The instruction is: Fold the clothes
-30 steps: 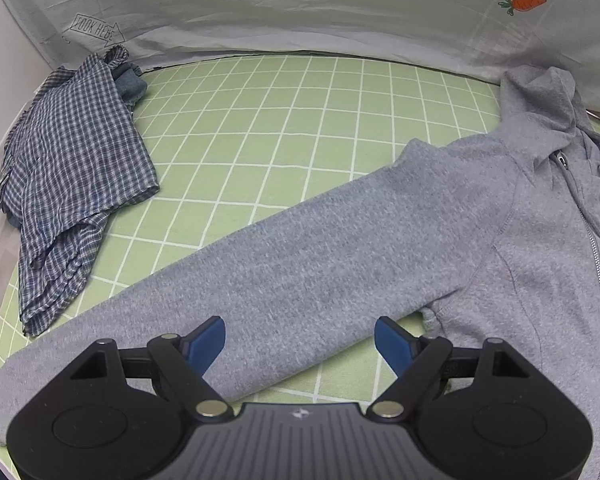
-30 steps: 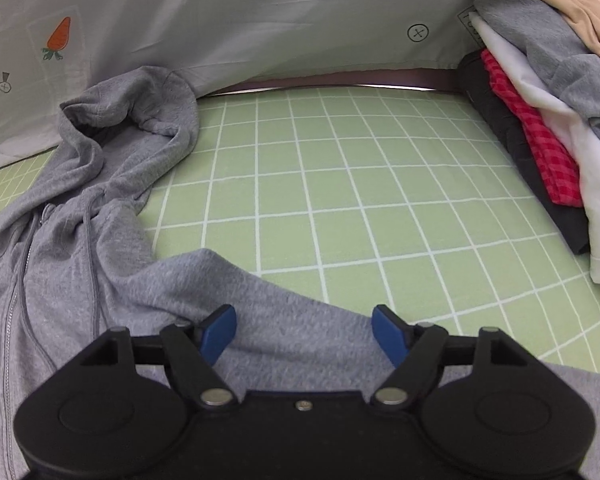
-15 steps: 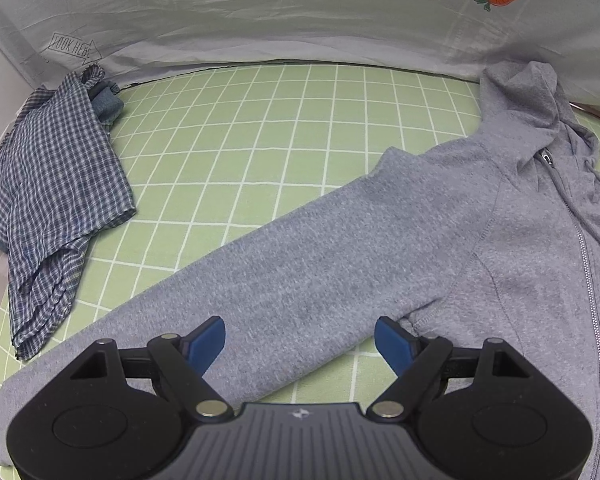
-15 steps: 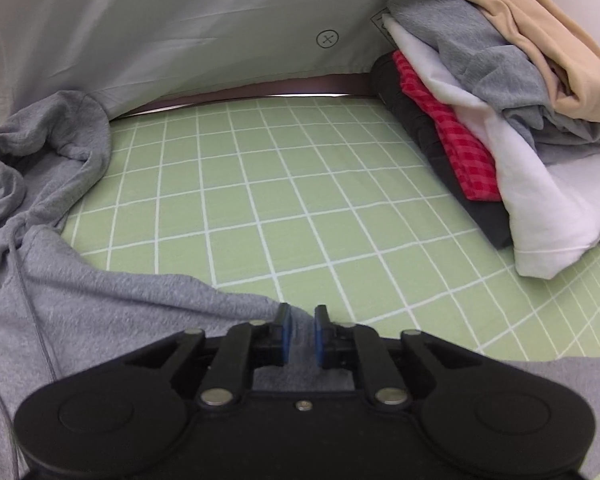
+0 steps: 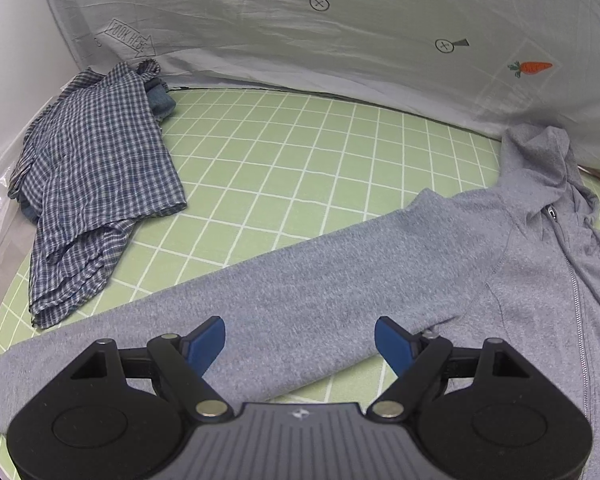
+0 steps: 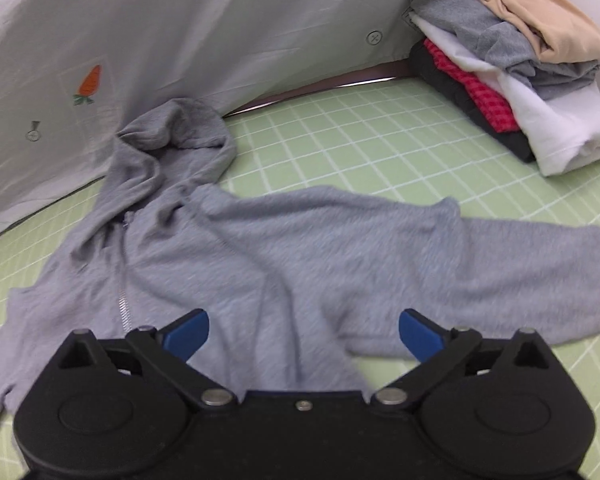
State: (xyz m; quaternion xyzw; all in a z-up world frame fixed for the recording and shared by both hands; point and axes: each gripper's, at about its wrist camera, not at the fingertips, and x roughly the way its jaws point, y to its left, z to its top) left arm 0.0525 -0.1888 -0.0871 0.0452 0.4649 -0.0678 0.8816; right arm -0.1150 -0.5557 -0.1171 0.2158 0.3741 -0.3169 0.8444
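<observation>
With the grey hoodie [image 6: 284, 248] spread front-up on the green grid mat [image 5: 284, 168], both sleeves flung outward, I'd guess a sleeve gets folded in next; best pinched near the cuff and laid straight across the chest; the right gripper [image 6: 304, 330] is opening wide, nothing between its jaws; the left gripper [image 5: 300, 340] hovers agape and empty over its sleeve; only its camera catches the checked shirt [image 5: 96, 184], only the right's the stacked clothes [image 6: 512, 76].

Surface: green mat [image 5: 284, 168] with a white grid.
Backdrop: wrinkled grey sheet [image 5: 300, 32], carrot print [image 6: 89, 82], crosshair marks.
Side: plain white wall [image 5: 16, 48].
</observation>
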